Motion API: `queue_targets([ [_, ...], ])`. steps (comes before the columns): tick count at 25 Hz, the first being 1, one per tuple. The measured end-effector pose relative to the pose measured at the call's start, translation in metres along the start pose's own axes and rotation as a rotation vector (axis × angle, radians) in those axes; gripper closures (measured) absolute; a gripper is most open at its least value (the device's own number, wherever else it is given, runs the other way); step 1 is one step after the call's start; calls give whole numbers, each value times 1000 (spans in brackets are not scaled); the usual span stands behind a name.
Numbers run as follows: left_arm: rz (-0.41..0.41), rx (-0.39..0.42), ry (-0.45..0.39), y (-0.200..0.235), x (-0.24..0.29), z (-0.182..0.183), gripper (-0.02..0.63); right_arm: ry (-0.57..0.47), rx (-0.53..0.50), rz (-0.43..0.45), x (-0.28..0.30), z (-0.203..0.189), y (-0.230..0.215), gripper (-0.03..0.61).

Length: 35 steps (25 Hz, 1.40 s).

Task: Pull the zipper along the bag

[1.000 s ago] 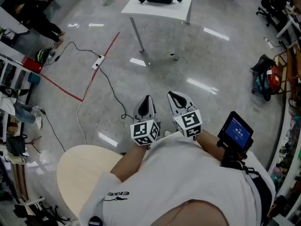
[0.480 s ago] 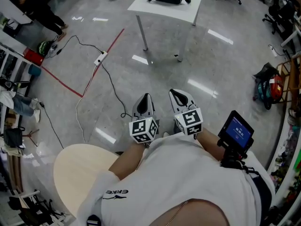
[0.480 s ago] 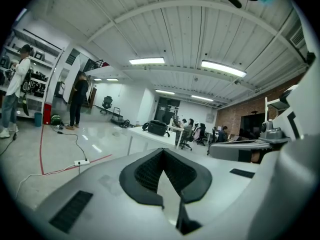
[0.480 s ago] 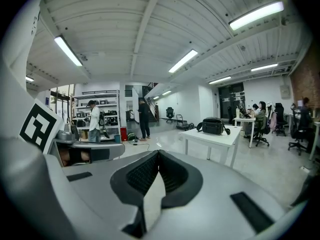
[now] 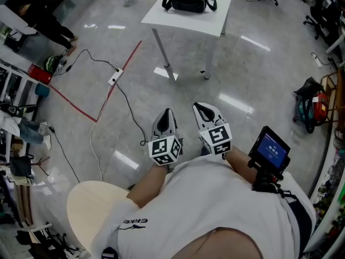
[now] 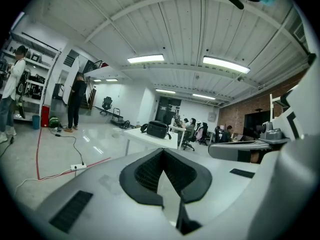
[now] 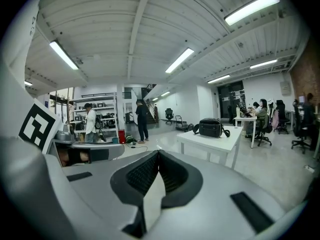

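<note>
Fingers (image 6: 145,171) on both grippers are pressed together on nothing, so reaching the black bag (image 5: 188,0) comes first: walk up, open only beside its zipper, too small to see here. It sits on the white bench (image 5: 215,25) at the frame's top, well apart from the left gripper (image 5: 167,113) and right gripper (image 5: 201,108) at lower centre.

A white short-sleeved T-shirt (image 5: 215,209) fills the lower frame, with a small black logo (image 5: 133,222) on its sleeve at lower left. The left gripper (image 5: 168,115) and right gripper (image 5: 202,111) have pale grey shells, black ribbed pads (image 6: 147,171) and a white cube (image 5: 165,150) with black square markers. At right is a black-framed screen (image 5: 271,151), lit blue.
</note>
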<state>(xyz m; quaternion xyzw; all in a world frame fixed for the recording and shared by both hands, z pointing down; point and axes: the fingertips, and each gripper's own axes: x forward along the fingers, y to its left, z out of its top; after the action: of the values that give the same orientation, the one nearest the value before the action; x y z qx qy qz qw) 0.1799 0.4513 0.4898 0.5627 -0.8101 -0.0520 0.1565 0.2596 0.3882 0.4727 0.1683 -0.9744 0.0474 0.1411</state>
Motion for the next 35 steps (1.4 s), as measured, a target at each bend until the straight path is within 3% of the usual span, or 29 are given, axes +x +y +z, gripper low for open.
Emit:
queue_targets([
  [14,23,26,-27,-41,123,25,609,-21,27,9,46,21,-124,574],
  [22,14,44,-15,-47,175,40,609,-21,65,-39,63,29,-176,574],
  [35,-117,55,-6,-15,311,75,609,-6,74,-180,157,54,-254,574],
])
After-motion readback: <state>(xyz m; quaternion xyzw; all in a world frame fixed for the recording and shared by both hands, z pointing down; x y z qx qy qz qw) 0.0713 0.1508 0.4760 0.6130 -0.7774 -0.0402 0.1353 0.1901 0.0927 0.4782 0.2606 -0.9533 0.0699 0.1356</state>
